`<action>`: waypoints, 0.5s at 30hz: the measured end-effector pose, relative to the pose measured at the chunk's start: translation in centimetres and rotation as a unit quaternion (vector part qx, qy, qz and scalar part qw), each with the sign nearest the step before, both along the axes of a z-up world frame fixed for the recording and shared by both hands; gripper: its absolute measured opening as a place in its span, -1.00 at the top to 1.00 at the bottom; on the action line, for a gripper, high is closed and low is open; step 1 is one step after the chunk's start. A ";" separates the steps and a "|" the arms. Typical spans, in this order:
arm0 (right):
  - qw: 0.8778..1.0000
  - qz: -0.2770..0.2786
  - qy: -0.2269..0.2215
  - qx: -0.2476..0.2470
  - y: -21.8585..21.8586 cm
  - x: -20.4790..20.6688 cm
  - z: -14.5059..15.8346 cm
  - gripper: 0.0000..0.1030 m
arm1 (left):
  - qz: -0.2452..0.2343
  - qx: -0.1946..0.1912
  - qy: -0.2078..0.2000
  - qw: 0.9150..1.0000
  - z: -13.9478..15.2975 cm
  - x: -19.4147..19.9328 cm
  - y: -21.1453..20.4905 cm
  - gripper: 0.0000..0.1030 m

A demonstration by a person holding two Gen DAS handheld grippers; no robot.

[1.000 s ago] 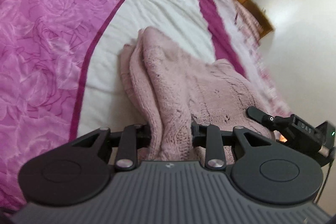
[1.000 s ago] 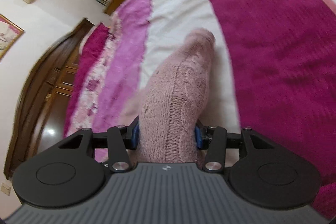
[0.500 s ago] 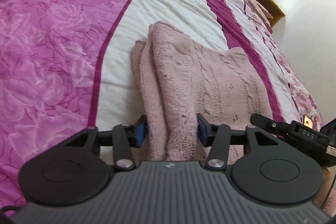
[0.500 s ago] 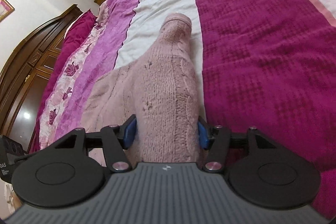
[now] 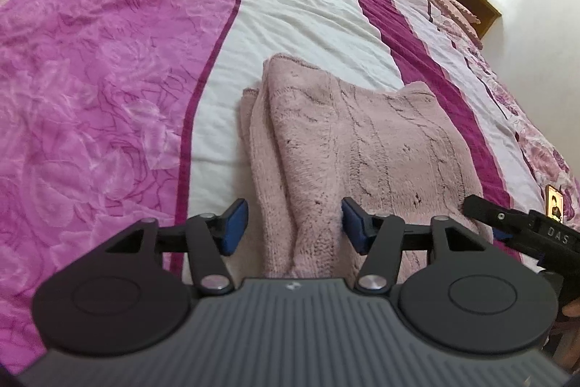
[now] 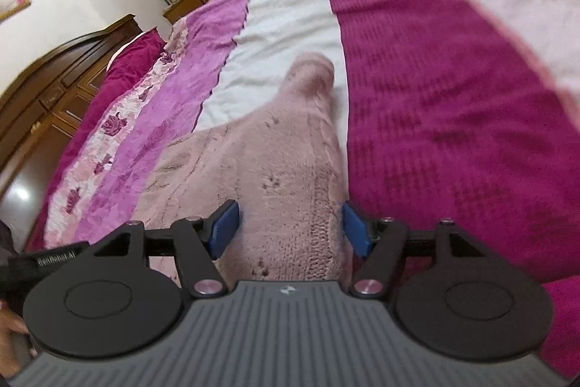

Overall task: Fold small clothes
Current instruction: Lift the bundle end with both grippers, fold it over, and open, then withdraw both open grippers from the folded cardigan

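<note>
Sweater: the pink sweater (image 5: pixel 362 147) lies folded on the bed cover (image 5: pixel 108 60), stretching away from both grippers.
Left gripper (image 5: pixel 294 227): just opened; sweater edge between, left pad clear.
Right gripper (image 6: pixel 290 227): just opened, straddling the sleeve.
Feel: soft, fuzzy, cable-knit, floppy.

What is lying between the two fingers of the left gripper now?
The near edge of the folded pink sweater lies between the fingers of the left gripper, which have just been opening; the left wrist view shows gaps beside it.
</note>
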State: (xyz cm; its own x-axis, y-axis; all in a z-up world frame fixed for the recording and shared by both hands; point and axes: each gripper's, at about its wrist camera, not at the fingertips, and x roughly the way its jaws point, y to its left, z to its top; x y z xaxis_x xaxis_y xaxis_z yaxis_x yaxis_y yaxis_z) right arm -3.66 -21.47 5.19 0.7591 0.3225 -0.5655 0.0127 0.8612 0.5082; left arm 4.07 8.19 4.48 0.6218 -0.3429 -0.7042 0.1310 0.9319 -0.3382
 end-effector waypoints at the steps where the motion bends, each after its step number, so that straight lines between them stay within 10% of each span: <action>1: 1.000 0.001 -0.006 -0.008 0.1 -0.4 0.3 -0.36 | 0.003 0.003 -0.002 1.000 0.3 -0.4 0.0 -0.12; 15: 0.998 0.023 -0.044 -0.035 1.3 -5.7 2.8 -0.66 | 0.022 0.066 -0.021 0.997 2.2 -5.1 -1.0 -0.56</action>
State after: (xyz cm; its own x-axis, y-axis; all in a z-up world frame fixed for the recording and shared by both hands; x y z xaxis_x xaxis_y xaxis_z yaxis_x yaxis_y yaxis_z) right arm -9.32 -20.21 7.97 0.7925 0.3193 -0.5196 -0.0695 0.8937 0.4433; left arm -0.99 7.19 6.70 0.6643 -0.2201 -0.7144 0.1003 0.9733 -0.2065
